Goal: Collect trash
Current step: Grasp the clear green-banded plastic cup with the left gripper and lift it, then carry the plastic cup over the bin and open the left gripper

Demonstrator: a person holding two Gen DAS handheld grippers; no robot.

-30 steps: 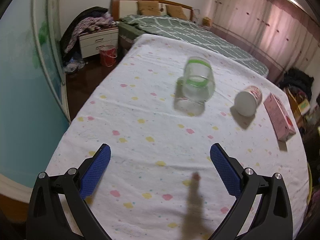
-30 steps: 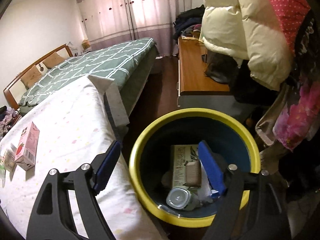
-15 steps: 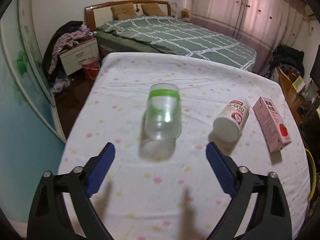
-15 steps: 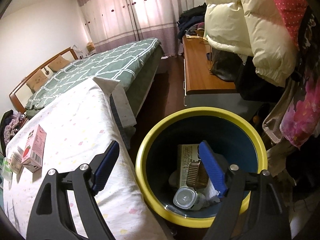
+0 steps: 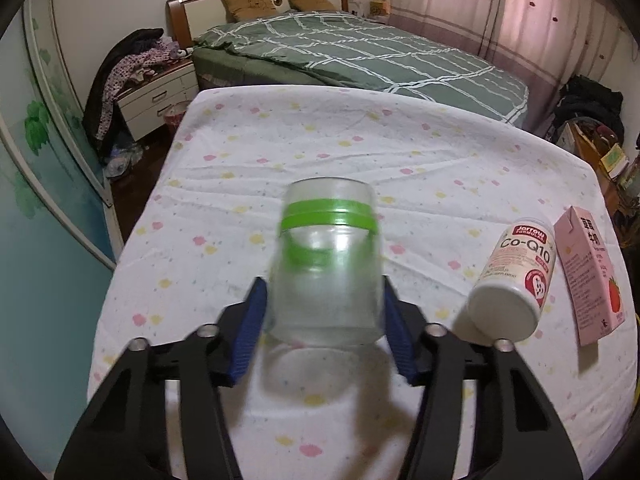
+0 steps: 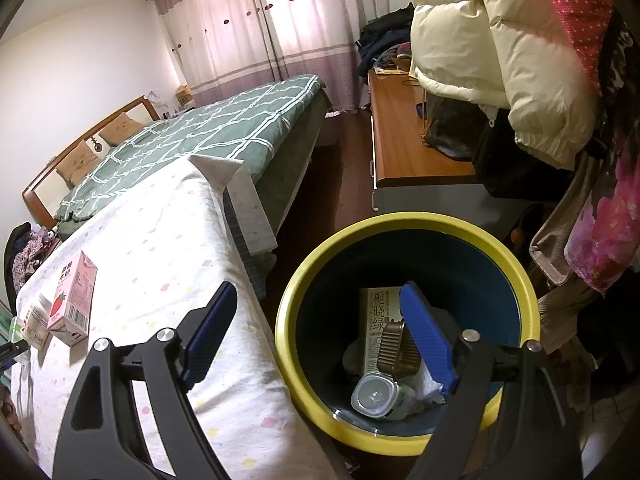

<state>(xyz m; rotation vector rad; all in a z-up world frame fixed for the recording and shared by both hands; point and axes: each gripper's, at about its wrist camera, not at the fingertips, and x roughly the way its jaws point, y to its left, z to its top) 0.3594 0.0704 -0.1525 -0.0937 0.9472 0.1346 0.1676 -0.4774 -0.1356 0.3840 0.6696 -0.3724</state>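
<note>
The left tool (image 5: 324, 320) has just closed its jaws on the clear jar (image 5: 326, 264), which lies on its side on the tabletop (image 5: 440, 168); both blue pads press against the jar's walls near its open end, and the green band faces away from the tool. To the right of the jar, apart from it, lie a white supplement bottle (image 5: 514, 280) and a pink carton (image 5: 592, 276). The right tool (image 6: 316, 340) hangs with jaws spread and nothing between them, above the near rim of the yellow-rimmed bin (image 6: 408, 224), which holds a drink carton (image 6: 378, 320) and other discarded items.
</note>
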